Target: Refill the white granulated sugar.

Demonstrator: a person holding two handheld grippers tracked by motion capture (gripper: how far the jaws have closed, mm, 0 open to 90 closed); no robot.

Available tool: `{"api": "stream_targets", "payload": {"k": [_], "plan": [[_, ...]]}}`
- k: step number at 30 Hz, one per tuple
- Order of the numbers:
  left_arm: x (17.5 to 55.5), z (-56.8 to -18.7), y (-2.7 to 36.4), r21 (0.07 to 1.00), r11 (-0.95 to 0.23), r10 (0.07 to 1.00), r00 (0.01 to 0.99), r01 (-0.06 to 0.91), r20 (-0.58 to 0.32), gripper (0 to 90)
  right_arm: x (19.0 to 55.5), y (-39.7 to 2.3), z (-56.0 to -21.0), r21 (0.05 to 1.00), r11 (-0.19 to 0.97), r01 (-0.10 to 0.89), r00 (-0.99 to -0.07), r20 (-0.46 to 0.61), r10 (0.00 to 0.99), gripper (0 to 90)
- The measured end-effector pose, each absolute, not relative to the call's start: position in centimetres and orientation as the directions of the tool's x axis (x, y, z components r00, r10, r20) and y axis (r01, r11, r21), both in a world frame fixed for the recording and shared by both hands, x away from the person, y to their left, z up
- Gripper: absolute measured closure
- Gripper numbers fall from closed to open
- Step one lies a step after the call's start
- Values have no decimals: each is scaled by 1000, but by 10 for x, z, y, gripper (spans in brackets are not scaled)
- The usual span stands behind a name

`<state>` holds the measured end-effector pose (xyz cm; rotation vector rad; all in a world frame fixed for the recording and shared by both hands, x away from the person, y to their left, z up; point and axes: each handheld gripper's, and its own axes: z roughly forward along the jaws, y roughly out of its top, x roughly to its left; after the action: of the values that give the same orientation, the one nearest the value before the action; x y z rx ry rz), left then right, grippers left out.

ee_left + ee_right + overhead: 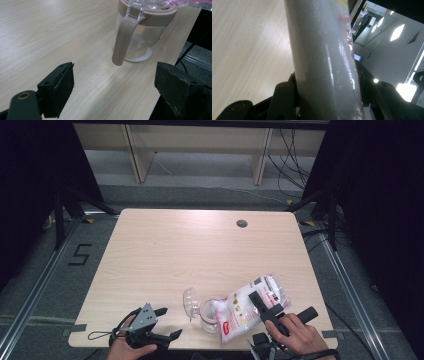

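1. Around the work the table (165, 250) is bare pale wood, with a small round cable hole (242, 223) near its far right corner, well apart from the action
2. Beyond the table's far edge there is wooden furniture (200, 150) on a grey floor, with loose cables (292, 155) trailing at the right
3. Near the front edge, right of centre, stands the clear jar (212, 315), its clear lid (190, 302) flipped open on the left side
4. In the left gripper view the jar (140, 37) shows a beige rim and a beige handle (123, 40) hanging down its side, with a little white powder on the bottom
5. The right gripper (267, 307) is clamped around the bag (252, 307), jaws about half apart, pads pressing its sides; the bag is tilted with its lower end over the jar's mouth
6. In the right gripper view the bag (324, 55) rises between the jaws, white and glossy with red print
7. The left gripper (167, 322) rests by the front left of the table, jaws spread wide and nothing between them, pointing at the jar just beside it
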<state>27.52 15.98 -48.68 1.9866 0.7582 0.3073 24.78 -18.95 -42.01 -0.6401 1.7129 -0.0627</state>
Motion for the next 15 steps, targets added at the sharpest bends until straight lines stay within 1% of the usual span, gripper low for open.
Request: {"api": "stream_targets", "payload": {"k": [13, 15], "plan": [[275, -487, 160, 854, -350, 624, 776, 385, -94, 159, 247, -189, -420, -378, 845, -379, -102, -890, -444, 564], [275, -487, 159, 853, -346, 625, 774, 390, -99, 159, 249, -189, -417, -415, 821, -393, -81, -873, -480, 565]]}}
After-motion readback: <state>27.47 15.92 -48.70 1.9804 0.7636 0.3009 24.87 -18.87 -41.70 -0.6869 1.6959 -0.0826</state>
